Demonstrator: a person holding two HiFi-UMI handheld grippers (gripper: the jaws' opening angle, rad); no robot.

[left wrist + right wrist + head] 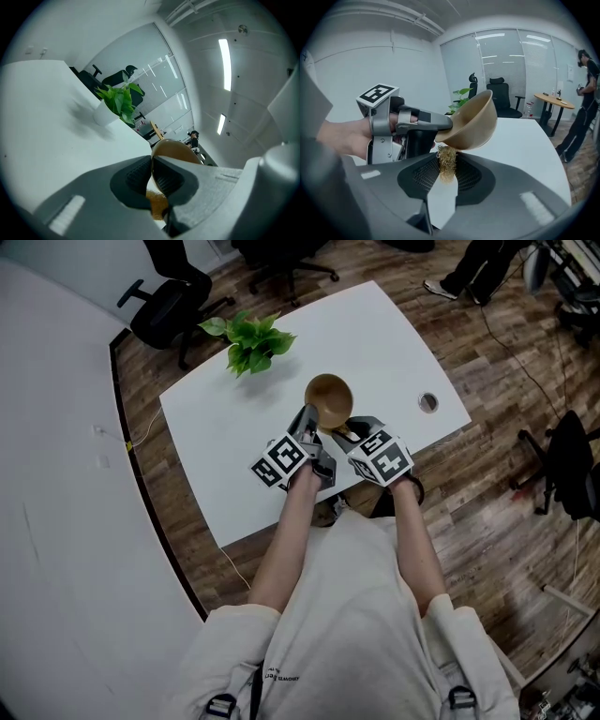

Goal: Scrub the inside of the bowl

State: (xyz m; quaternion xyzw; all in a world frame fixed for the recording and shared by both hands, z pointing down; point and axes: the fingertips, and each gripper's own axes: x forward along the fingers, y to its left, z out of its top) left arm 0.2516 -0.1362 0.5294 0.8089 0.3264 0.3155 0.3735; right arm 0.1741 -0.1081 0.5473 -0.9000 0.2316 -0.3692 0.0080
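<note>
**Left gripper** [152,176]: jaws clamped on the rim of the bowl [474,121], which is held off the table [234,427] at centre of the right gripper view.

**Right gripper** [446,174]: jaws pinched on a scourer [446,161]. The scourer sits at lower centre, under the bowl's outer wall and at or just beside it, not inside.

**Orientation:** the bowl is tilted, with its mouth facing upper left and its axis running from lower right to upper left.

**Recommendation:** carry the scourer over the rim and press it on the inner wall. The rim grip should be firm, since scrubbing will likely lever the bowl.

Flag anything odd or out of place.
The bowl hangs tilted off the table, pinched at its rim by the left hand-held gripper; the scrubber in the right hand-held gripper sits under it, not inside.
</note>
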